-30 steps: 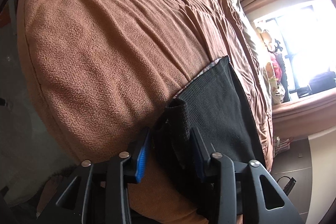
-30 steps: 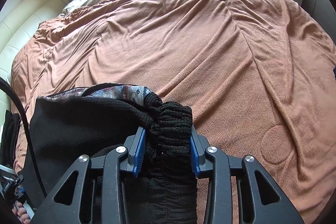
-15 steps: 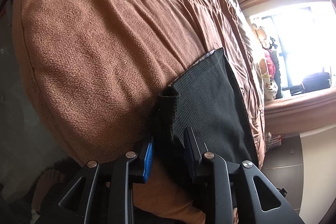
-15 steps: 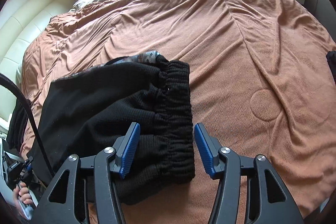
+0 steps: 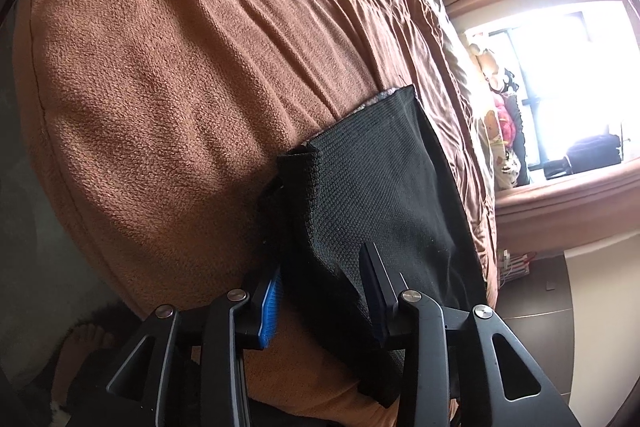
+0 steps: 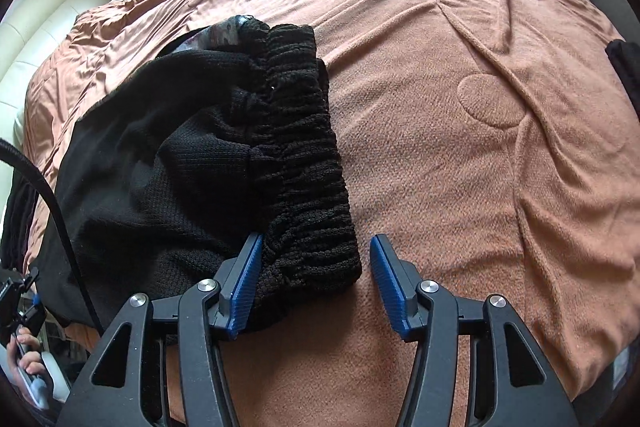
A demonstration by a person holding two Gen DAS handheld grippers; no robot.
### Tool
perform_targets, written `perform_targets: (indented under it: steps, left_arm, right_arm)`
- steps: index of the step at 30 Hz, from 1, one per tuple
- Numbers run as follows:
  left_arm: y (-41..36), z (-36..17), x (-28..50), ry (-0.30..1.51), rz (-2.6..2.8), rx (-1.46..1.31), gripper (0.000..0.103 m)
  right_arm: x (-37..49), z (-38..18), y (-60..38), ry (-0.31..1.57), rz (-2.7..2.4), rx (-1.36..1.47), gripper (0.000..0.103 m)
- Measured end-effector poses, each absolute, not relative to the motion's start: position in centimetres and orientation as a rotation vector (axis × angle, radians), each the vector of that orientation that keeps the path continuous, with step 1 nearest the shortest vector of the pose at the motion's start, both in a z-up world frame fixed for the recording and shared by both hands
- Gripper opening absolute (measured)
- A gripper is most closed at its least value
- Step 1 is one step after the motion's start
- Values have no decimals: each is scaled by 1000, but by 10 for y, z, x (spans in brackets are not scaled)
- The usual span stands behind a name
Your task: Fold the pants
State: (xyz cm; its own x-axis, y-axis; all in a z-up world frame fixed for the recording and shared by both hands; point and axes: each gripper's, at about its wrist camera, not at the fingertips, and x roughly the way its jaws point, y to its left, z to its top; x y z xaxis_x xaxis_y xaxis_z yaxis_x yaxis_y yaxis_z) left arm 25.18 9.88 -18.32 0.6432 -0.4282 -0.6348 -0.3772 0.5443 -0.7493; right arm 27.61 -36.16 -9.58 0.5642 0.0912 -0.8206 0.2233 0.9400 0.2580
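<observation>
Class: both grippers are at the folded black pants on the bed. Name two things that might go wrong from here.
1. The left gripper is opening with pants fabric between its jaws; a snag might drag the fold apart.
2. The pants lie near the blanket edge; the near part might slide off.

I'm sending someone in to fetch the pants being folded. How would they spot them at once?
Look at the big bed under the rust-brown fleece blanket. Near its closest edge lies a folded pair of black knit pants. Their gathered, ribbed elastic waistband and a patterned lining peeking out at the far corner set them apart.
</observation>
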Motion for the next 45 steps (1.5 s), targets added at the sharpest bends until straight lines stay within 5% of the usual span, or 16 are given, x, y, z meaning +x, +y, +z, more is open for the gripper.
perform_targets:
  steps: [6, 10, 35, 45]
  left_arm:
    - [100, -185, 256, 887, -56, -1054, 38]
    - [103, -186, 255, 889, -53, -1052, 21]
    - [104, -191, 252, 887, -108, -1069, 20]
    - [113, -185, 242, 858, -109, -1103, 8]
  right_arm:
    - [252, -75, -356, 912, -105, 339, 53]
    - [238, -58, -343, 864, -119, 297, 53]
    - [253, -46, -213, 828, 85, 222, 53]
    - [304, -63, -185, 847, 96, 220, 33]
